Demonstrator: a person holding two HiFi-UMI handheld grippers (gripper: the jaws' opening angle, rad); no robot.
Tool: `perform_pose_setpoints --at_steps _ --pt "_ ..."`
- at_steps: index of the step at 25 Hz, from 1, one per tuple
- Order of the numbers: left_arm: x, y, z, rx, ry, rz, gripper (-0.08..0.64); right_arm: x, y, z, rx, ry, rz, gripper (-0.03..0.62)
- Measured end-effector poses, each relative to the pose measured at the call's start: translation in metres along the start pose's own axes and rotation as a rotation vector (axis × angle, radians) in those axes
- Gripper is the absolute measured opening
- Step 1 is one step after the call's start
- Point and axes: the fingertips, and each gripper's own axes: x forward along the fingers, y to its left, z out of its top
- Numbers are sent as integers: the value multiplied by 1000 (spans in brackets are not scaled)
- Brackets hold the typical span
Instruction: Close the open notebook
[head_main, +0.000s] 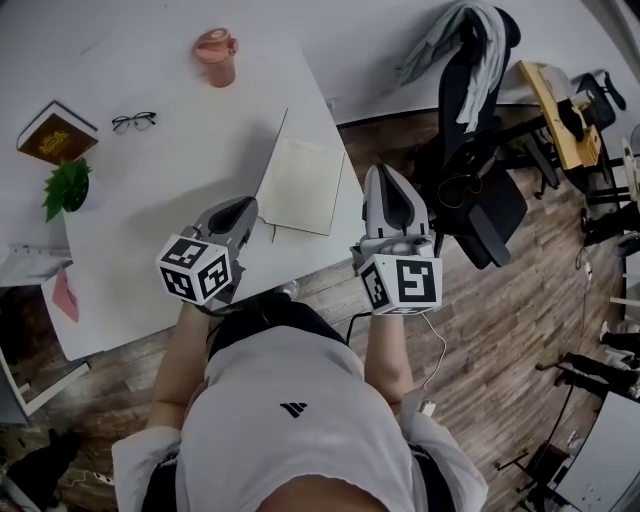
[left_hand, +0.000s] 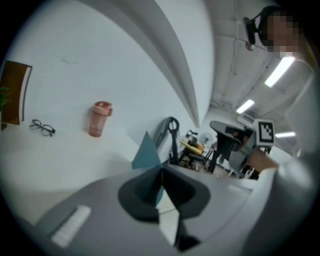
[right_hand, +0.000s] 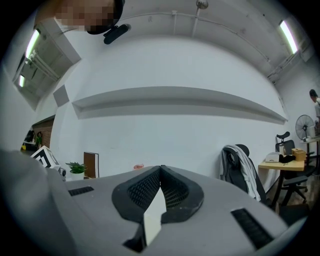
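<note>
The notebook (head_main: 302, 185) lies open near the right edge of the white table (head_main: 170, 200), its cream page facing up. Its left cover stands raised, seen edge-on as a thin line in the head view. In the left gripper view that cover shows as a teal triangle (left_hand: 146, 152) running into the jaw seam. My left gripper (head_main: 250, 206) (left_hand: 161, 168) is shut on the cover's near corner. My right gripper (head_main: 386, 178) (right_hand: 160, 169) hovers just right of the notebook, beyond the table's edge, shut with nothing between its jaws.
On the table stand a pink bottle (head_main: 215, 55), glasses (head_main: 133, 121), a brown book (head_main: 55, 132) and a small plant (head_main: 66, 187). A pink sheet (head_main: 65, 295) lies at the near left. An office chair (head_main: 480, 150) with a jacket stands right of the table.
</note>
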Motion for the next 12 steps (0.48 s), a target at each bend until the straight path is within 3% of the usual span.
perform_pose_setpoints --at_steps 12 --pt "65 -71 -42 97 194 -200 15 -37 -37 -8 11 16 -127 -6"
